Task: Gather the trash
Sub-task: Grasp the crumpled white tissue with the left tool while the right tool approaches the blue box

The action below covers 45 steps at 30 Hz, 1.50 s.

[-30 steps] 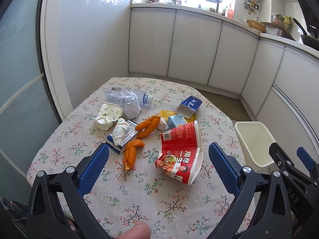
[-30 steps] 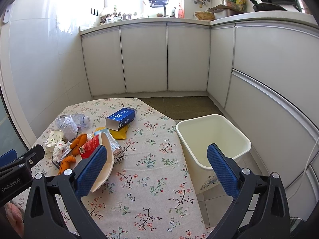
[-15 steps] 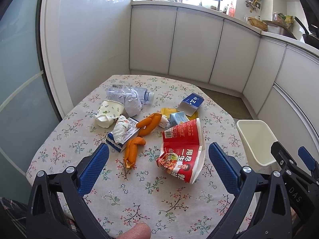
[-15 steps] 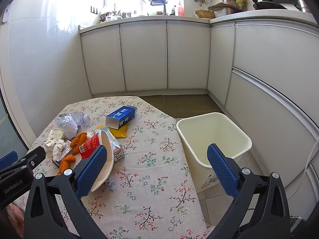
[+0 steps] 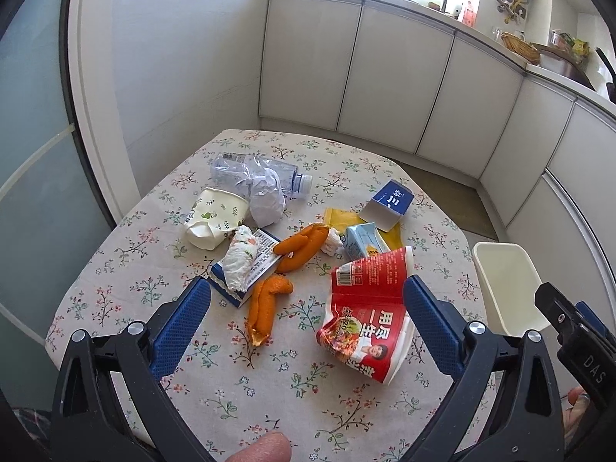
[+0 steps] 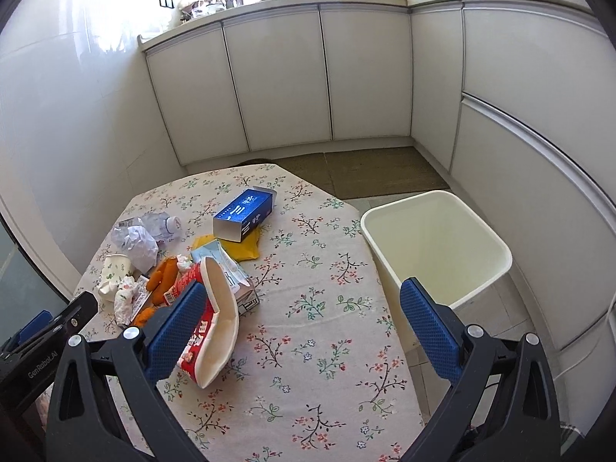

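Observation:
Trash lies in a heap on the floral tablecloth [image 5: 269, 377]: a squashed red noodle cup [image 5: 365, 312] [image 6: 210, 323], orange peels [image 5: 269, 300], a paper cup [image 5: 215, 217], a crumpled clear bottle [image 5: 254, 177], a blue carton [image 5: 390, 202] [image 6: 244, 213], a light blue box [image 5: 364, 240] and a yellow wrapper [image 6: 240, 246]. My left gripper [image 5: 306, 308] hangs open above the near side of the heap, holding nothing. My right gripper [image 6: 300, 317] is open too, over the table's right part, with the red cup by its left finger. A cream bin [image 6: 435, 246] [image 5: 508, 285] stands on the floor right of the table.
White kitchen cabinets [image 6: 308, 77] wrap around behind the table and the bin. A brown mat [image 6: 369, 173] lies on the floor beyond. A frosted glass door [image 5: 34, 154] is at the left. A fingertip [image 5: 261, 448] shows at the bottom edge of the left wrist view.
Both grippers have moved forward and lower toward the table, so the trash and the bin look larger. Neither has closed, and nothing on the table has shifted.

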Tool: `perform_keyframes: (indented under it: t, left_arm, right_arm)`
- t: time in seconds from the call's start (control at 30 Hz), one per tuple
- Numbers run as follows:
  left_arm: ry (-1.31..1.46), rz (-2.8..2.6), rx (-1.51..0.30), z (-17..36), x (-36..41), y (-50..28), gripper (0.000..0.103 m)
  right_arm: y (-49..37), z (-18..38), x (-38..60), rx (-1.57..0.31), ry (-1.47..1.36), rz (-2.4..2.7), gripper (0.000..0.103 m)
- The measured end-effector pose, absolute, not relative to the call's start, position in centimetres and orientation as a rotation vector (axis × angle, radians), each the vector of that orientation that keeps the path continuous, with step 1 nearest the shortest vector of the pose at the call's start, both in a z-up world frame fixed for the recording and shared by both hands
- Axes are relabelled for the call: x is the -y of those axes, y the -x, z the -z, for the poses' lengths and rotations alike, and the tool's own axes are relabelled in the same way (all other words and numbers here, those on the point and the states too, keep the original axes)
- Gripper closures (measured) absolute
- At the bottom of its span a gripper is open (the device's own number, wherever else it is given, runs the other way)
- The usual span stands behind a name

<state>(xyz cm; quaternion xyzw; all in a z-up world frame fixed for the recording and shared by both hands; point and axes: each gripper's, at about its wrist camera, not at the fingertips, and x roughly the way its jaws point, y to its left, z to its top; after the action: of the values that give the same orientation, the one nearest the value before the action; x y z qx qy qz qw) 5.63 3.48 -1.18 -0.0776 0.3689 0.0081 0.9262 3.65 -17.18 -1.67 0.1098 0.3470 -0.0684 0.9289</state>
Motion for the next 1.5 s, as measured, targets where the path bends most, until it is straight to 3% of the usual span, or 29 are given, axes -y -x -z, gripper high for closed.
perform_keyframes:
  t: [0.33, 0.53, 0.97, 1.07, 1.27, 1.5]
  left_arm:
    - [0.193, -0.027, -0.902, 1.8, -6.5, -15.6, 0.007]
    - [0.190, 0.014, -0.999, 2.0, -8.1, -23.0, 0.007]
    - [0.180, -0.026, -1.193, 8.7, -9.1, -30.8, 0.009]
    - [0.138, -0.044, -1.211, 9.7, -8.1, -31.4, 0.020]
    - [0.101, -0.070, -1.188, 10.4, -7.7, -31.0, 0.063]
    - [0.212, -0.053, -1.157, 8.3, -8.8, -28.8, 0.068]
  right_arm:
    - [-11.4, 0.8, 16.0, -0.799, -0.251, 0.051, 0.005]
    - [-13.6, 3.6, 17.8, -0.855, -0.332, 0.077, 0.005]
    - [-16.2, 6.4, 19.7, -0.981, -0.534, 0.016, 0.005]
    - [-16.3, 6.6, 20.0, -0.982, -0.565, 0.026, 0.005]
    - [-16.8, 7.5, 20.8, -1.020, -0.636, 0.003, 0.005]
    - [-17.9, 8.2, 20.4, -1.045, -0.606, 0.014, 0.005]
